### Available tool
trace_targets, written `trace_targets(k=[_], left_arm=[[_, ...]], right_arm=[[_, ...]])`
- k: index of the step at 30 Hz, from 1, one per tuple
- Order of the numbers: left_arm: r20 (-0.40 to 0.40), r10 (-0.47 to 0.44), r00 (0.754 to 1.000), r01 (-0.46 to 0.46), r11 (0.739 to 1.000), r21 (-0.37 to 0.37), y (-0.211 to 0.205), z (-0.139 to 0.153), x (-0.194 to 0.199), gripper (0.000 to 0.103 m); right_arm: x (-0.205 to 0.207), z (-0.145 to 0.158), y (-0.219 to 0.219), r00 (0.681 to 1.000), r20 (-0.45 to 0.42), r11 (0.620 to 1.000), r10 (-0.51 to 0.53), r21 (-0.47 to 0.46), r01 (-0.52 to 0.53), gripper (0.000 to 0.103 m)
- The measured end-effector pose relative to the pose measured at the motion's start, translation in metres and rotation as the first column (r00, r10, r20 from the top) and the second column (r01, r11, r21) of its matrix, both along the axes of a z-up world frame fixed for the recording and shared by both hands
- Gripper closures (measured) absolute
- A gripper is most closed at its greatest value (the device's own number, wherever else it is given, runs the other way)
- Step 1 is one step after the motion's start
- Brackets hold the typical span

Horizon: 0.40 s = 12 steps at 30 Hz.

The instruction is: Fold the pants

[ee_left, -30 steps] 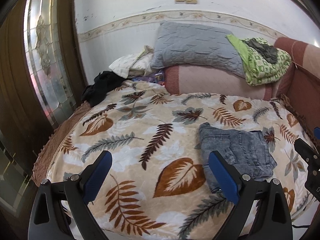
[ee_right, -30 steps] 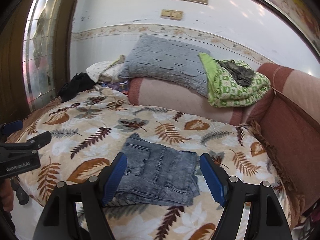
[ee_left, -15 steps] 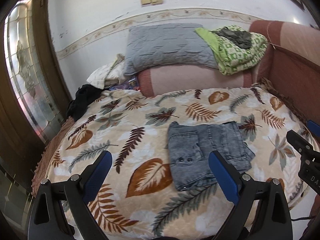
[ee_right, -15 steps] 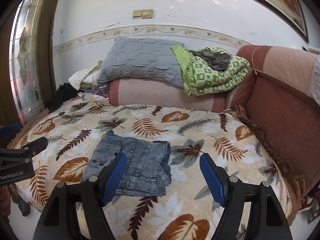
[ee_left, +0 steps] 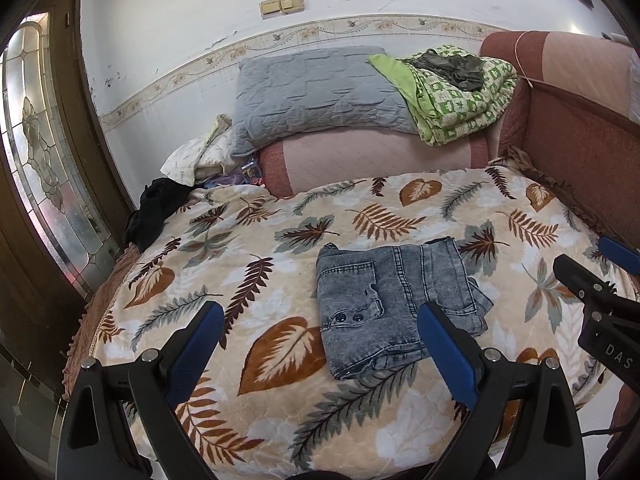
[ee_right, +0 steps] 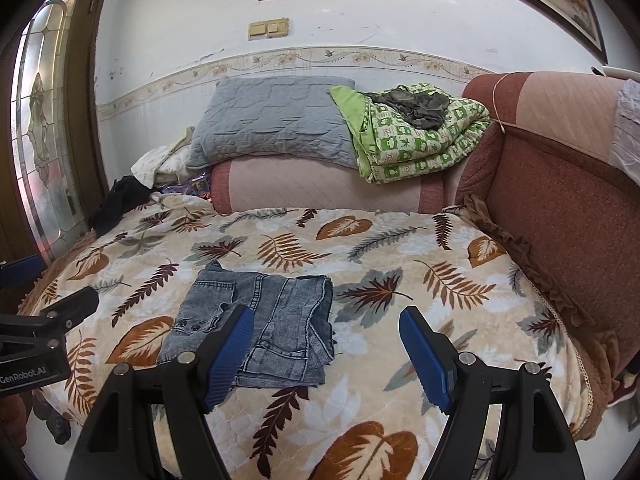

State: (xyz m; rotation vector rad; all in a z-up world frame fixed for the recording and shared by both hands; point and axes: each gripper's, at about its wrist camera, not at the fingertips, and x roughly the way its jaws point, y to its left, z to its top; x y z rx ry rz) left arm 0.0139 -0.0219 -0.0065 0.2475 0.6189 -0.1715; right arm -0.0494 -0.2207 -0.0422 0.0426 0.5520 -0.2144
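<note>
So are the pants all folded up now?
Looks nearly finished: the jeans lie in a small folded stack on the leaf blanket. Nothing is in hand; the left gripper and right gripper are open above it. Maybe only tidying is left.

Both tools are now farther back from the folded pants (ee_left: 394,300). In the left wrist view the pants move from the right edge toward the frame's centre. In the right wrist view they slide from centre toward lower left (ee_right: 260,320).
</note>
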Motion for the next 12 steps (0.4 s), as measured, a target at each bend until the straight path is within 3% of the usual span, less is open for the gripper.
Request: trace_targets(k=[12], left_arm=[[-0.045,-0.015,0.999,0.012,0.997,-0.071,0.015,-0.01,0.014,0.006]], right_arm=[[0.012,-0.009,0.02,0.999,-0.037,0.999,0.027,-0.032,-0.028,0.025]])
